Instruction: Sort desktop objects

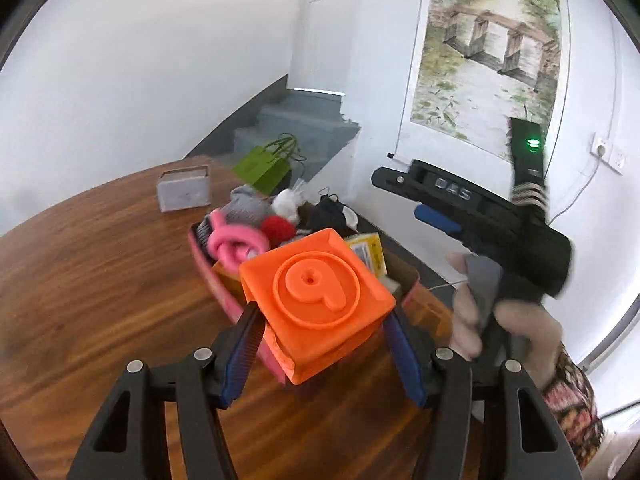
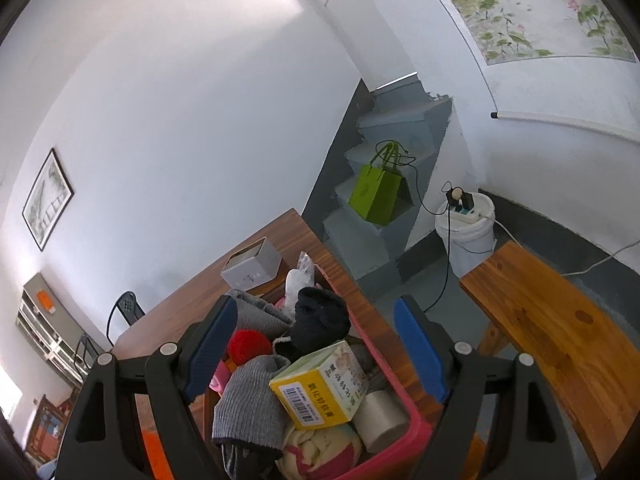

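Note:
My left gripper (image 1: pixel 320 320) is shut on an orange cube (image 1: pixel 316 300) with a raised figure 9, held above the near end of a pink basket (image 1: pixel 208 268) on the wooden table (image 1: pixel 100 300). The basket is full: a pink knotted toy (image 1: pixel 236 242), a red pompom (image 1: pixel 276 228), grey and black socks, a yellow box (image 1: pixel 370 252). My right gripper (image 2: pixel 316 340) is open and empty over the same basket (image 2: pixel 404 408), above the yellow box (image 2: pixel 320 392), a grey sock (image 2: pixel 252 404) and a black sock (image 2: pixel 320 316). The right gripper also shows in the left wrist view (image 1: pixel 472 216).
A small grey box (image 1: pixel 184 194) stands on the table behind the basket. A green paper bag (image 2: pixel 376 196) sits on grey stairs. A white bucket (image 2: pixel 464 236) with a power strip stands on the floor. A wooden bench (image 2: pixel 552 320) is to the right.

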A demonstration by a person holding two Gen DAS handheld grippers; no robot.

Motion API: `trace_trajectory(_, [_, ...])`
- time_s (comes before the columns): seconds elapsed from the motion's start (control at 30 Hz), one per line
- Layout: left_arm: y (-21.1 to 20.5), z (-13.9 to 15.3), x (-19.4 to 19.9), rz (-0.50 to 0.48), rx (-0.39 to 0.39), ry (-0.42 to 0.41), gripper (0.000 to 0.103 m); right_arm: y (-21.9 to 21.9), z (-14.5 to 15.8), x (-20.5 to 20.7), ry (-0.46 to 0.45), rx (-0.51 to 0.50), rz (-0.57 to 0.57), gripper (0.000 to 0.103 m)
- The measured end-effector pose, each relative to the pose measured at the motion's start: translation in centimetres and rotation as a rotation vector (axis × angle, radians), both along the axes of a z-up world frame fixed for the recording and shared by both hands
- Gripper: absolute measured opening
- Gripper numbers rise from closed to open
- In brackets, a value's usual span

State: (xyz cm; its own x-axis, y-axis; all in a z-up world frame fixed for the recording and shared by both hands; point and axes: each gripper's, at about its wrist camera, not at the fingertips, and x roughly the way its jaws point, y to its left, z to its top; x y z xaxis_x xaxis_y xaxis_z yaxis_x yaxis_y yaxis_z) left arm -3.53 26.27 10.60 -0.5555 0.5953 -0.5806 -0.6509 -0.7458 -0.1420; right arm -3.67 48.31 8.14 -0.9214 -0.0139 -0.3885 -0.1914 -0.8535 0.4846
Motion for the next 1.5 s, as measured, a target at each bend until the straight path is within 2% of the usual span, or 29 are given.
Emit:
trace_trajectory(0.17, [1.7,-0.6,-3.0,0.001,-0.008,-0.02,0.063,0.0,0.3,0.2,0.01,0.007,-0.004,0.084])
trace_trajectory(0.37, [3.2,2.0,-4.6,-0.016,0.012,0.037,0.063,0.5,0.5,0.5,0.022,-0.01,-0.02,0.084])
trace_trajectory(0.47, [4.7,2.6,-6.0,-0.036,0.018,0.034,0.063,1.0,0.5,0.7,0.023,-0.02,-0.033,0.084])
trace_trajectory(0.63, [7.1,1.3,-9.0,-0.047,0.012,-0.043,0.063,1.8,0.6,1.0,0.025,-0.034,-0.067,0.083])
trace_trajectory(0.93, [9.3,-1.5,-10.2,-0.051,-0.058,-0.061,0.065,3.3,0.7,1.4,0.028,-0.07,-0.12,0.083])
trace_trajectory(1.07, [8.9,-1.7,-10.2,-0.051,-0.043,-0.094,0.069,3.2,0.7,1.3,0.027,-0.061,-0.121,0.084])
trace_trajectory(1.13, [8.3,-1.4,-10.2,-0.038,-0.018,-0.114,0.077,3.1,0.6,1.2,0.022,-0.056,-0.119,0.083])
trace_trajectory(1.3, [6.2,0.4,-9.1,0.0,0.045,-0.078,0.08,3.1,0.3,1.0,0.006,-0.049,-0.126,0.084])
trace_trajectory(1.37, [5.4,1.1,-8.4,0.02,0.062,-0.053,0.087,3.3,0.1,0.8,-0.001,-0.053,-0.134,0.084])
trace_trajectory(1.5, [3.7,1.8,-6.8,0.071,0.071,-0.015,0.087,3.8,-0.3,0.8,-0.014,-0.062,-0.16,0.084])
